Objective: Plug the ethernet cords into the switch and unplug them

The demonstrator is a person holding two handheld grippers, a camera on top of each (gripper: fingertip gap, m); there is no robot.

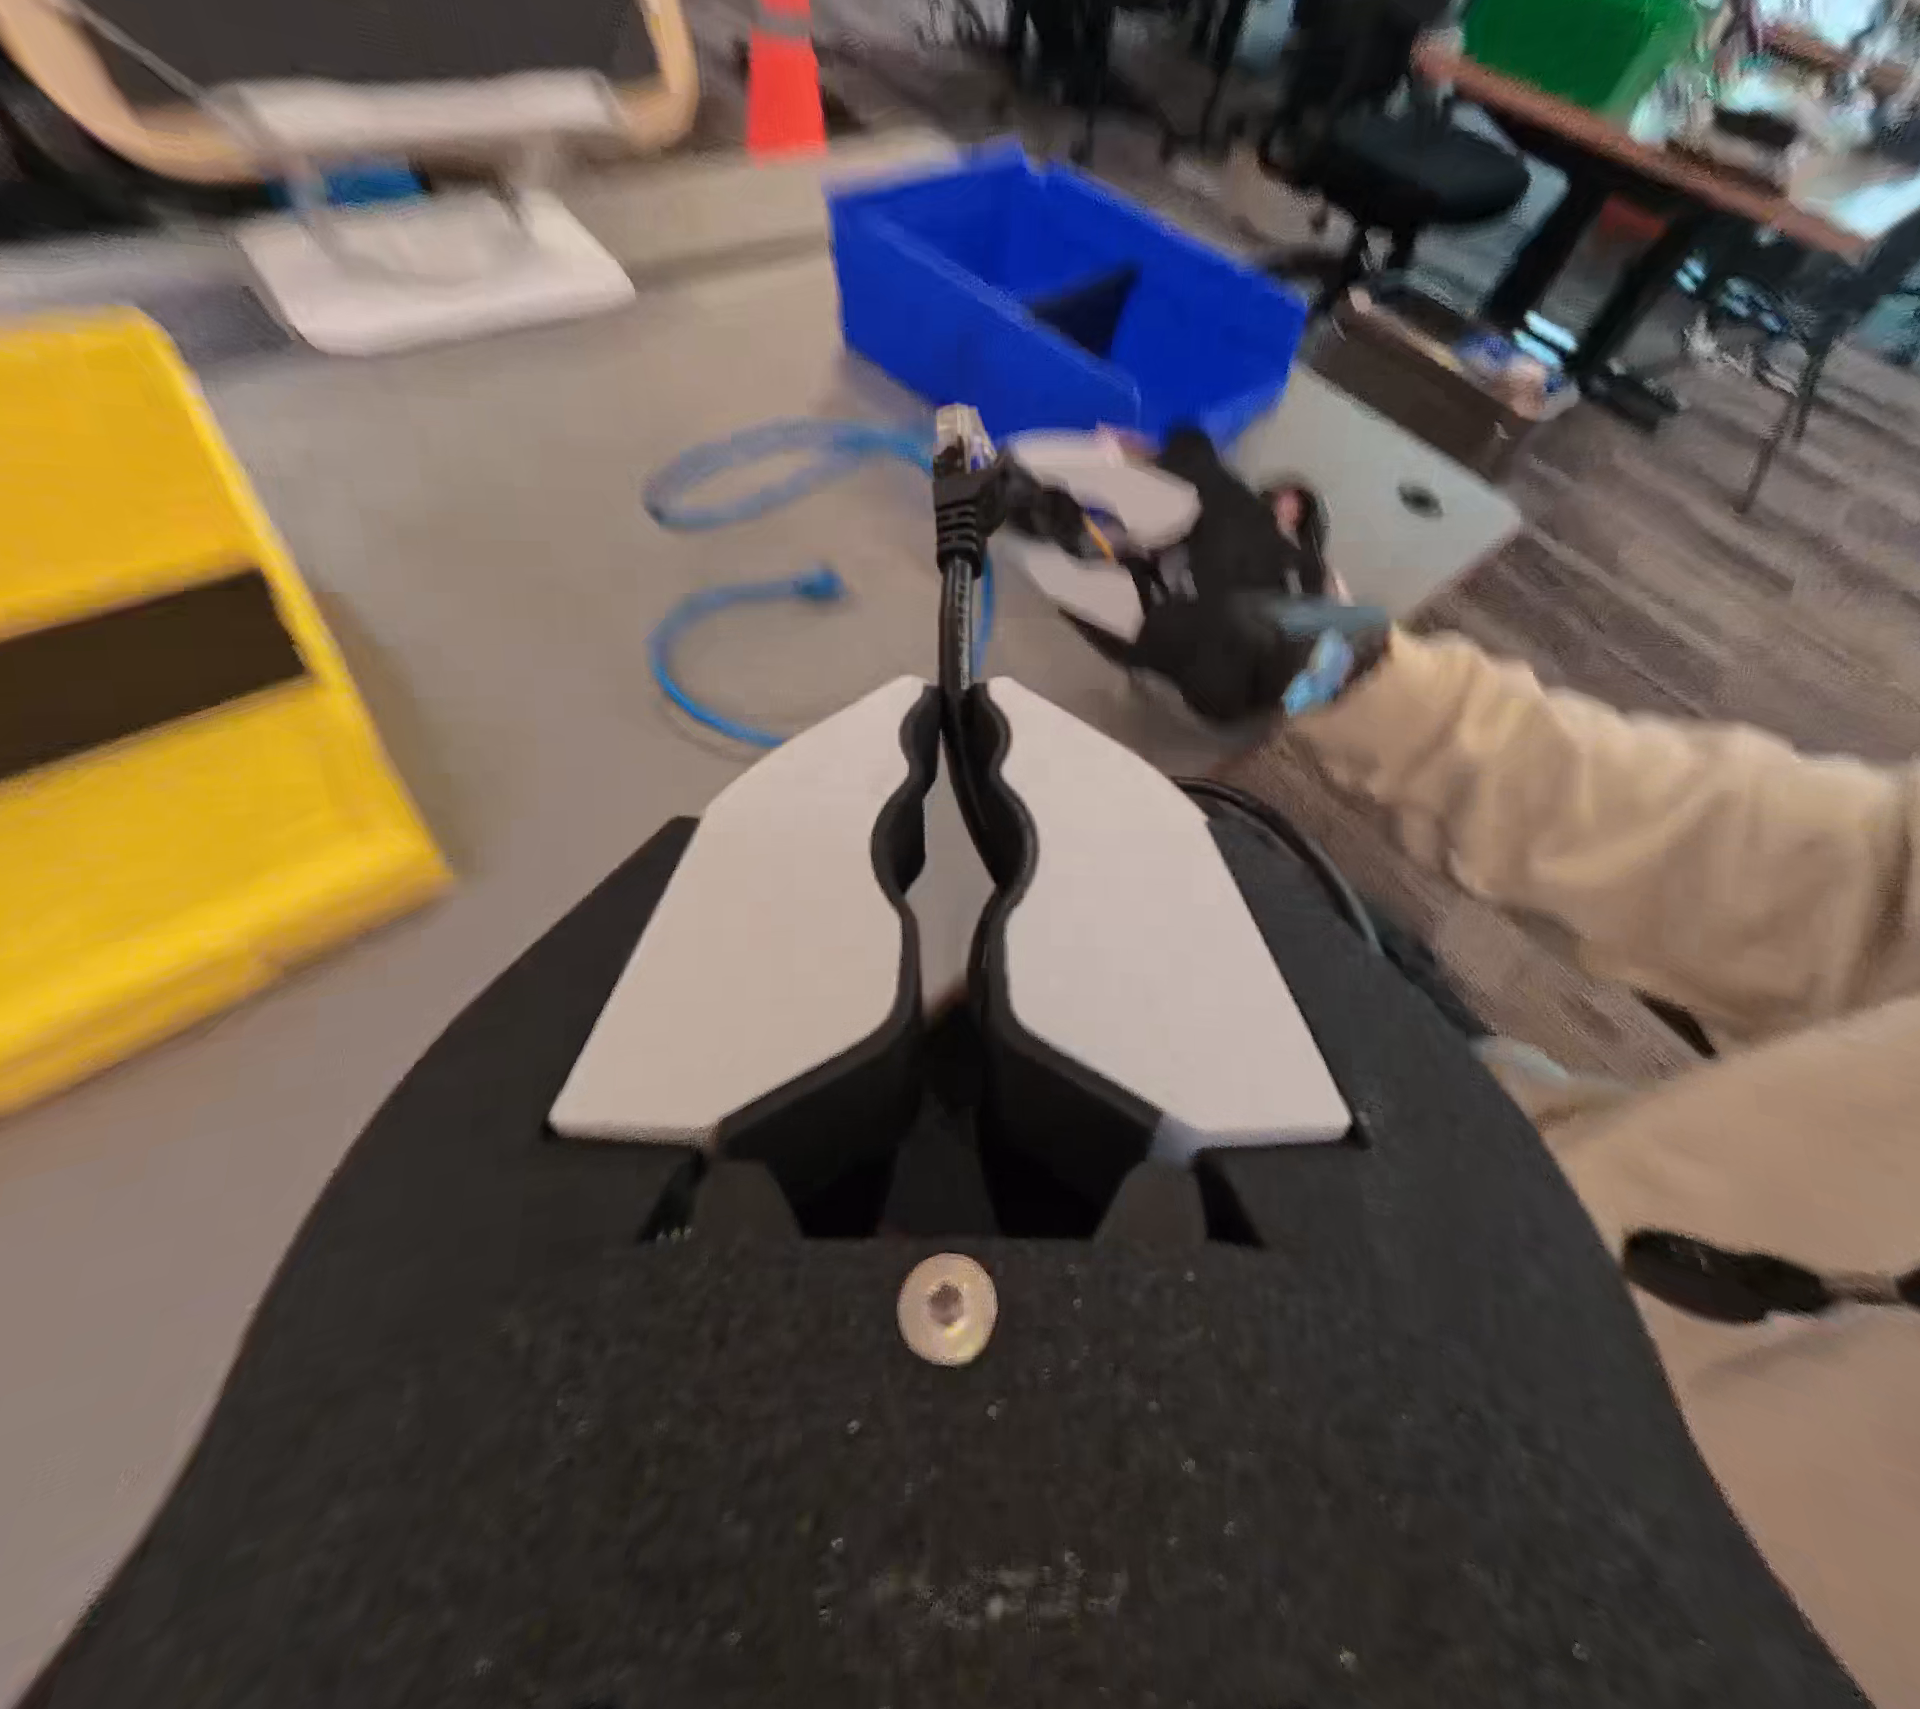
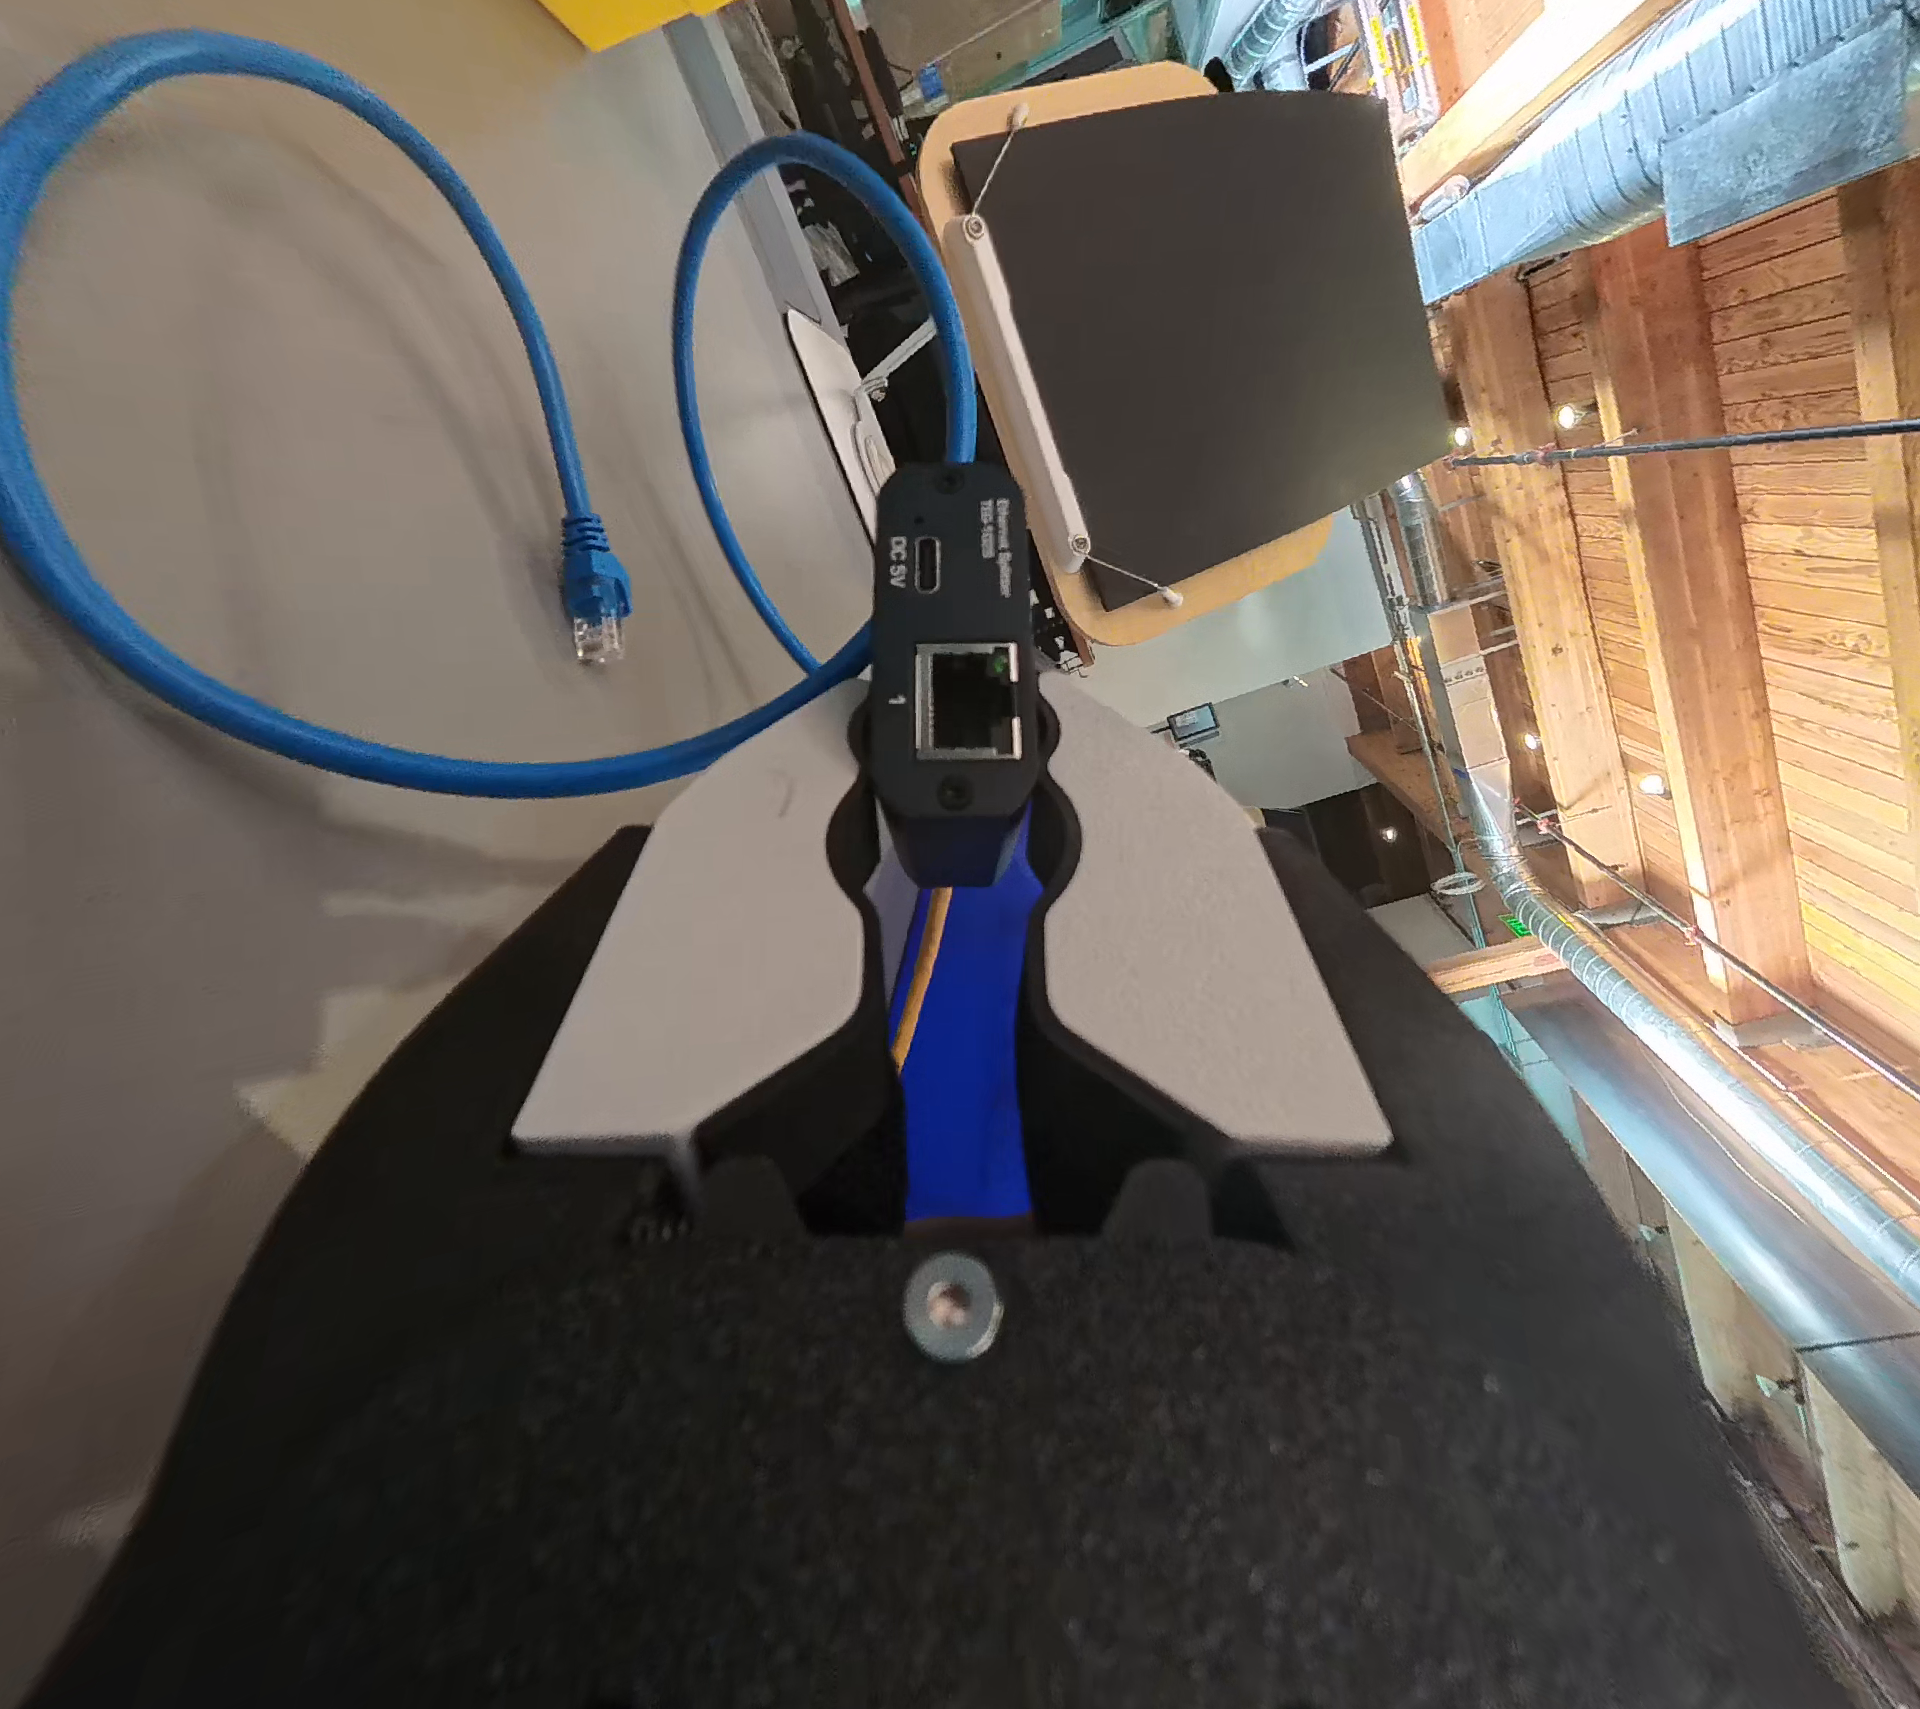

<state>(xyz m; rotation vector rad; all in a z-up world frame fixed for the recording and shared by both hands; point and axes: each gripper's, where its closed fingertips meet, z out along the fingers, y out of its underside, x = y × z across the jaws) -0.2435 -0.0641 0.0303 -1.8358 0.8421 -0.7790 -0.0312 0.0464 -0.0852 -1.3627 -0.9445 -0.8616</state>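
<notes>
Fingers of your left gripper (image 1: 951, 709) clamp a black ethernet cord (image 1: 958, 579), its clear plug raised above the grey table (image 1: 499, 579). Your right gripper (image 2: 951, 750) pinches the small dark switch (image 2: 951, 620), one blue ethernet cord (image 2: 312, 371) plugged in behind.

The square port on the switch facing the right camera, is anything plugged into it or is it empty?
Empty. The port on the switch shows an open socket; the black cord sits in the left gripper.
</notes>
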